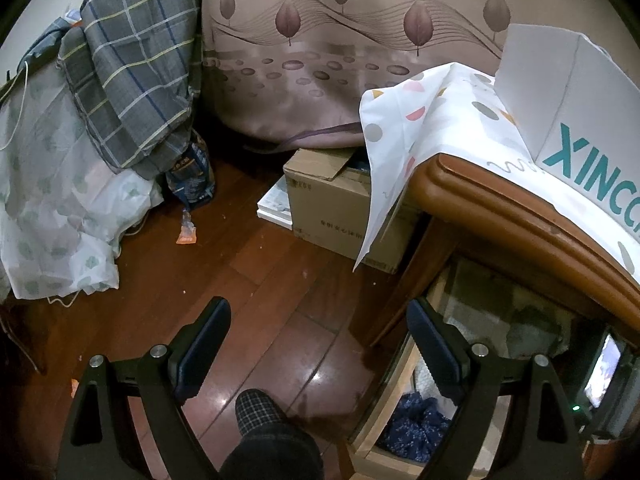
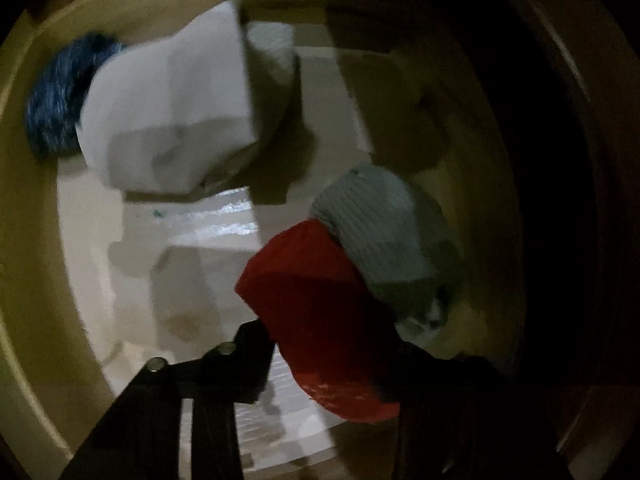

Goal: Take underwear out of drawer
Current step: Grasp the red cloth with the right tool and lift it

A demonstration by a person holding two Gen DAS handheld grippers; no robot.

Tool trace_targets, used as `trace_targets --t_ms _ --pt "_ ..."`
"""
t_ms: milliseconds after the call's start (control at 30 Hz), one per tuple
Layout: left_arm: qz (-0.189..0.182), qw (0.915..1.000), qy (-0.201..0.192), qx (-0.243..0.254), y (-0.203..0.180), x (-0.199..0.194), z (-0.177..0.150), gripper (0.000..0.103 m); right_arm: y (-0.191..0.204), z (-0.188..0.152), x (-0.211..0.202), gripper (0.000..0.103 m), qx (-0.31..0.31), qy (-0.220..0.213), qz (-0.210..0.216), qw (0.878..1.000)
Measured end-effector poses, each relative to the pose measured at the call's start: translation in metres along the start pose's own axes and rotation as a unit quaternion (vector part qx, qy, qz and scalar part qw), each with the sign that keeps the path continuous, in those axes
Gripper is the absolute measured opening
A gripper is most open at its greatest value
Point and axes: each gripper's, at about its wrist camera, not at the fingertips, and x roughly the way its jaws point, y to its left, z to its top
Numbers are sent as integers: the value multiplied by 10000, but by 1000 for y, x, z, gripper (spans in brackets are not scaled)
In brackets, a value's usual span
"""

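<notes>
Left hand-held gripper point(image 1: 318, 334): released, jaws wide apart with nothing between them, held above the wood floor point(image 1: 256, 280) beside the open drawer point(image 1: 400, 384). A plaid slipper point(image 1: 258, 410) shows below it. Right hand-held gripper point(image 2: 320, 360): pointed steeply down inside the drawer point(image 2: 36, 240); red underwear point(image 2: 316, 320) lies bunched between its fingers and hides the right one, and the blurred view does not show whether the pads press on it, so grasp cannot be told. Drawer contents, right wrist view: the red underwear toward the near right; a grey ribbed garment point(image 2: 380, 232) touching its far side; a white garment point(image 2: 172, 112) toward the far left; a blue speckled garment point(image 2: 56, 96) just beside it at the left wall; pale liner point(image 2: 216, 232) on the bottom. The blue garment point(image 1: 416, 428) shows in the left wrist view too, at the drawer's near end. Surroundings, left wrist view: a brown cabinet point(image 1: 500, 208) over the drawer, its tabletop draped with a dotted white cloth point(image 1: 404, 128) and carrying a white box point(image 1: 568, 100) with teal lettering; a cardboard box point(image 1: 332, 208) on the floor against it; a leaf-patterned curtain point(image 1: 320, 60) behind; a plaid cloth point(image 1: 132, 72) over a pale bundle point(image 1: 52, 220) at left.
</notes>
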Motion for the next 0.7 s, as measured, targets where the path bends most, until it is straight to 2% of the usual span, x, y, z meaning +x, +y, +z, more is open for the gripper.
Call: trace_targets --t_ms 100,200,233,267,333,400,633,700 --pt "13 10000 0 -20 0 0 0 88 -3 -6 -12 33 415 54 744 9964" --pt "-14 10000 10 -25 -1 -1 1 88 3 -15 -18 33 481 100 1031 9935" --pt "-7 10000 3 -16 -2 -1 1 88 5 -17 -19 37 489 106 1018 9935" --pt "-5 10000 3 -2 -2 -1 1 88 7 -18 -20 37 447 70 826 9956" --pt "-20 10000 19 -20 -1 -1 1 88 12 -20 -21 48 360 36 551 9978" --pt "-7 10000 2 -2 -1 -3 2 88 18 -29 -17 53 242 55 382 9990" --pt "-49 9999 26 110 -3 -2 2 88 19 -38 -5 54 312 84 579 9978" --pt "-61 9998 39 195 -6 -2 1 88 19 -51 -2 52 368 62 616 9974"
